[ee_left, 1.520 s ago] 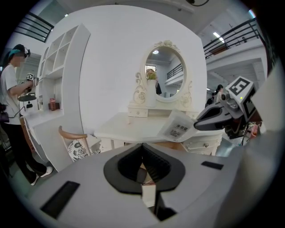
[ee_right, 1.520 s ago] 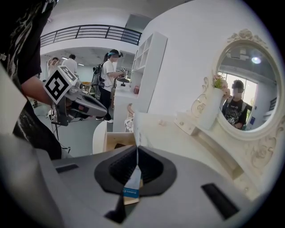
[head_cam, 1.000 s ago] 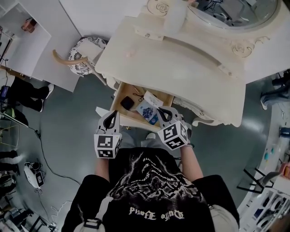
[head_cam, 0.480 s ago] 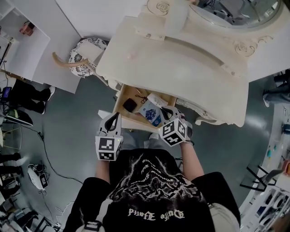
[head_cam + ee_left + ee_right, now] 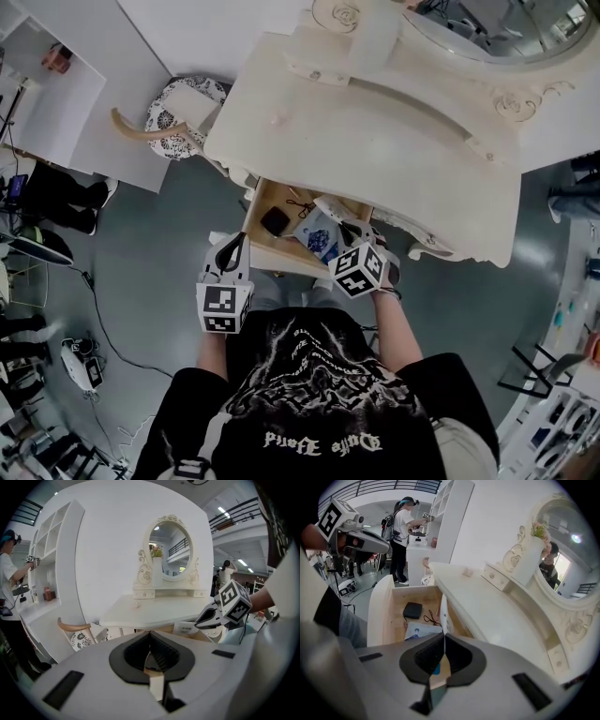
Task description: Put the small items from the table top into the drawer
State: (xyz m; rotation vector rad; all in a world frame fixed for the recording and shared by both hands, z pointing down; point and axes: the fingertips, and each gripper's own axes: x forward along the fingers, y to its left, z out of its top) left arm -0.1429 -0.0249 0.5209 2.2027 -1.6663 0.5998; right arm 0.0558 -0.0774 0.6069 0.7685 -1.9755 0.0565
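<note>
Right gripper (image 5: 444, 638) pinched shut on thin white card (image 5: 442, 612), over open drawer (image 5: 254, 212). Left gripper (image 5: 150, 638) closed, empty, near drawer front.

Place: a mock bedroom corner set up in a big open hall, as I read it.
Furniture: carved cream desk (image 5: 375, 141) with oval mirror (image 5: 169, 550); white shelf unit (image 5: 51, 564); chair (image 5: 173, 120) with patterned seat.
Hall signs: grey floor (image 5: 159, 244), loose cables (image 5: 94, 323), railed upper gallery (image 5: 234, 513), strip lights (image 5: 224, 511).
Others: a person (image 5: 401, 531) working at shelves beside me.
</note>
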